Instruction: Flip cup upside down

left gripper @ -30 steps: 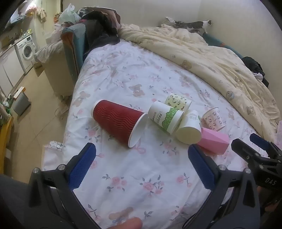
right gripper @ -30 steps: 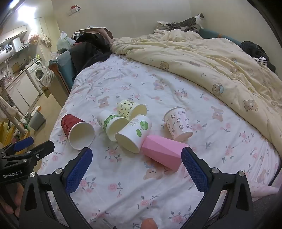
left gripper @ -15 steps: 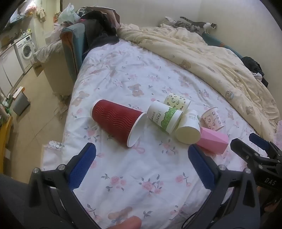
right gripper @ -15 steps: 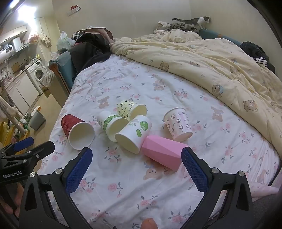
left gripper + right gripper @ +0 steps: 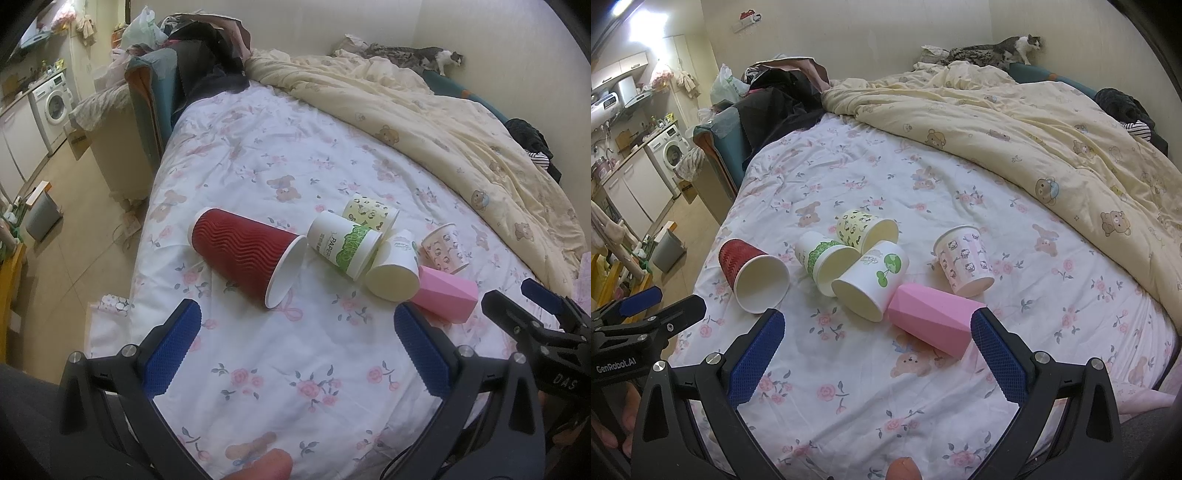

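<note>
Cat (image 5: 1015, 48) farther right; cups (image 5: 868, 280) sideways.

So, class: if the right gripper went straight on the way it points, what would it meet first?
Probably the pink cup, lying on its side just ahead of the open right gripper; depth is hard to judge.

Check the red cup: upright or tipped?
Tipped. The red cup lies on its side on the bed, its white open mouth facing the grippers, and looks empty inside. Neither gripper touches it.
</note>
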`<control>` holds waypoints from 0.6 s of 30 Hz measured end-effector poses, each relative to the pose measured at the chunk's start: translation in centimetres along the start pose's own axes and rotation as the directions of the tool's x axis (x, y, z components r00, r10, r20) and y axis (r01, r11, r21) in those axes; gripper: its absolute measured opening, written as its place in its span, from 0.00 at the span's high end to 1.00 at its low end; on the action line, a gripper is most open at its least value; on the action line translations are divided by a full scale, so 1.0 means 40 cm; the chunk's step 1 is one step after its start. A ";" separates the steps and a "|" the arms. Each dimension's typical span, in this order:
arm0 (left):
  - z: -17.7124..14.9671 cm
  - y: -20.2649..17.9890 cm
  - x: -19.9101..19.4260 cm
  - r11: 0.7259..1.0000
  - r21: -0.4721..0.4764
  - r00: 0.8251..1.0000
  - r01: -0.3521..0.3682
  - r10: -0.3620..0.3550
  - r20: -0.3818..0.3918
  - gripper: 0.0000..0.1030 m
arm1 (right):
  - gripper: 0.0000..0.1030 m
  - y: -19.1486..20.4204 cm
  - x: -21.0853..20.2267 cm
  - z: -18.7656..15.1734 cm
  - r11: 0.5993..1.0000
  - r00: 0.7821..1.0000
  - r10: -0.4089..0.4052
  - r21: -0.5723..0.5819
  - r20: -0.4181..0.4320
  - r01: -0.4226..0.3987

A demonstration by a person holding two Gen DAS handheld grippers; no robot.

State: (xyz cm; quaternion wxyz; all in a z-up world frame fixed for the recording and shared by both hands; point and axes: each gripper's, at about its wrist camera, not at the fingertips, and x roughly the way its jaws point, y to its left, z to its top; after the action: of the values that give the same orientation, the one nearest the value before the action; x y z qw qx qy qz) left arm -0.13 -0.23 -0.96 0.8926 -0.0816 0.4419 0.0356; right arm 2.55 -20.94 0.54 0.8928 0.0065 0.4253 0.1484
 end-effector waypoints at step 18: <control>0.011 -0.002 -0.015 1.000 -0.017 1.000 0.012 -0.012 0.000 0.00 | 0.00 -0.002 -0.001 0.000 1.000 1.000 0.001 -0.003 0.008 -0.001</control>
State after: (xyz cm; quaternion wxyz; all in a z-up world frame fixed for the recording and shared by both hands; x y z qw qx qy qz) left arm -0.14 -0.24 -0.20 0.8920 -0.0917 0.4414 0.0339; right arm 2.56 -21.04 0.57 0.8945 0.0063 0.4214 0.1495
